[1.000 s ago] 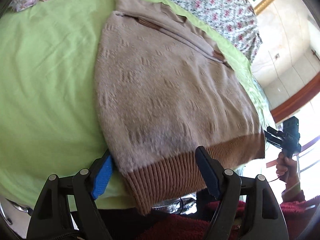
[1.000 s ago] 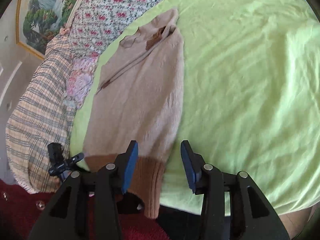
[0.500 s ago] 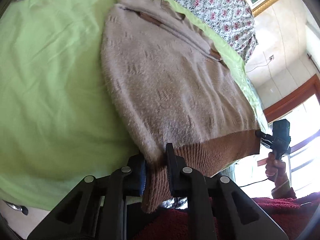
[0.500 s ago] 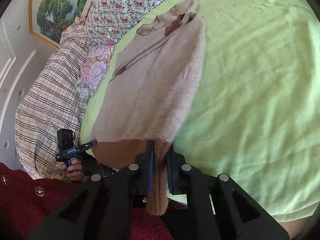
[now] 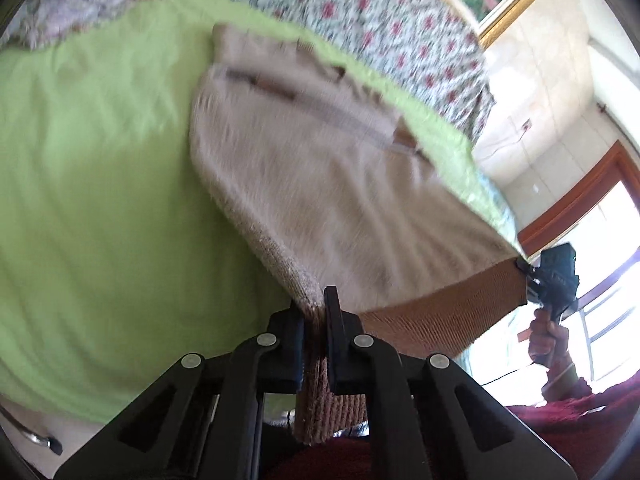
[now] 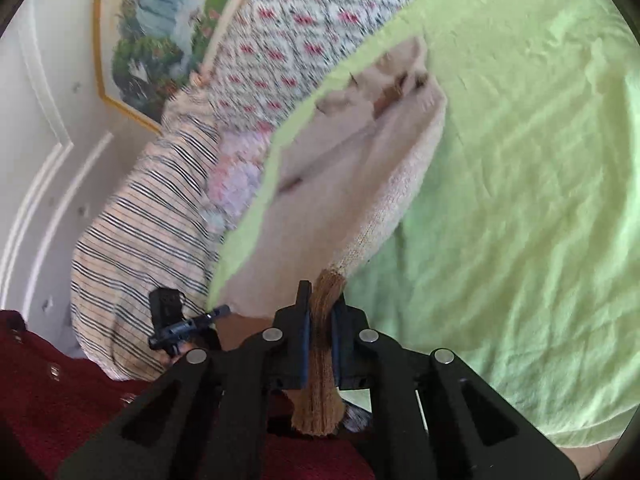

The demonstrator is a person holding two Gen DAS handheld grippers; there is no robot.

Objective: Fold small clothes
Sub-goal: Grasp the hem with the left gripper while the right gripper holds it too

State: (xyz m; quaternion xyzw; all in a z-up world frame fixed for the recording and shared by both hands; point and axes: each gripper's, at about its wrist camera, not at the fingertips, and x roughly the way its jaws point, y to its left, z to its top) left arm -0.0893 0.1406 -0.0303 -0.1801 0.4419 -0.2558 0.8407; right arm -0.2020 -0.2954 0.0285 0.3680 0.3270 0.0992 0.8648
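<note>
A small beige knit sweater (image 5: 320, 184) with a brown ribbed hem (image 5: 440, 312) lies on a green bedsheet (image 5: 100, 200), its collar far from me. My left gripper (image 5: 314, 320) is shut on the hem's left corner and holds it off the sheet. My right gripper (image 6: 320, 316) is shut on the hem's other corner (image 6: 320, 360). The hem is stretched between the two grippers and the sweater's (image 6: 360, 168) near end is raised. The right gripper also shows in the left wrist view (image 5: 554, 276), at the hem's far end.
A floral pillow (image 6: 304, 32) and a plaid blanket (image 6: 148, 220) lie along the bed's head side. A framed picture (image 6: 160, 28) hangs on the wall. The person's dark red garment (image 6: 60, 392) is below the grippers. The green sheet (image 6: 520, 200) spreads to the right.
Both grippers went from open around the hem corners to shut on them. They have since lifted the hem off the sheet and carried it forward, toward the collar.
</note>
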